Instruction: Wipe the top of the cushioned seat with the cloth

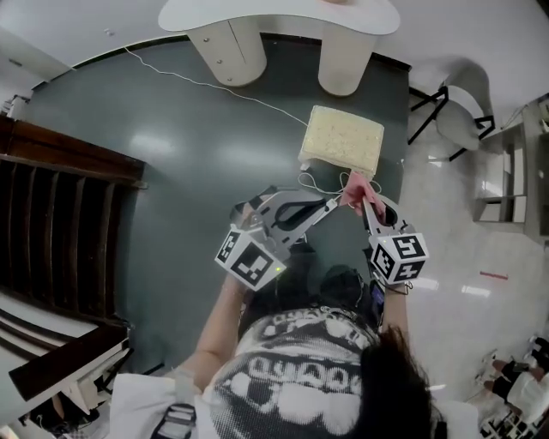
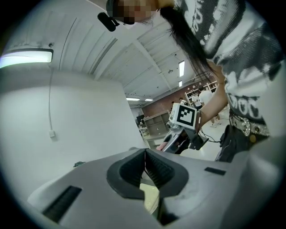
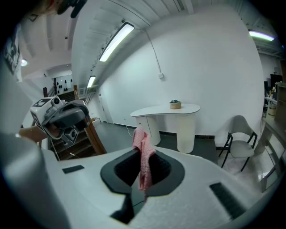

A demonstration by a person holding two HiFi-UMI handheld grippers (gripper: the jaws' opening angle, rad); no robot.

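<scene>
Right gripper point(image 3: 142, 155) is clamped on the pink cloth point(image 3: 141, 138), jaws pressed in on the fabric. A fold pokes up above the tips and a strip trails down between the pads. From the head view, that cloth sits just off the near edge of the cushioned seat point(image 1: 342, 139), close to its right-hand corner; whether it touches the cream top is impossible to say from here. The seat itself lies on the dark grey floor point(image 1: 189, 163), in front of the white table point(image 1: 283, 15). Over to the left gripper point(image 2: 145, 154): jaws pressed together with nothing caught between them, and a patch of the cream cushion shows below through the gap. In the head view its tips point across at the cloth, just beside it, so both grippers meet on the person's side of the seat. A small pot point(image 3: 175, 104) sits on the table, and a pale chair point(image 3: 241, 137) stands off to the right.
</scene>
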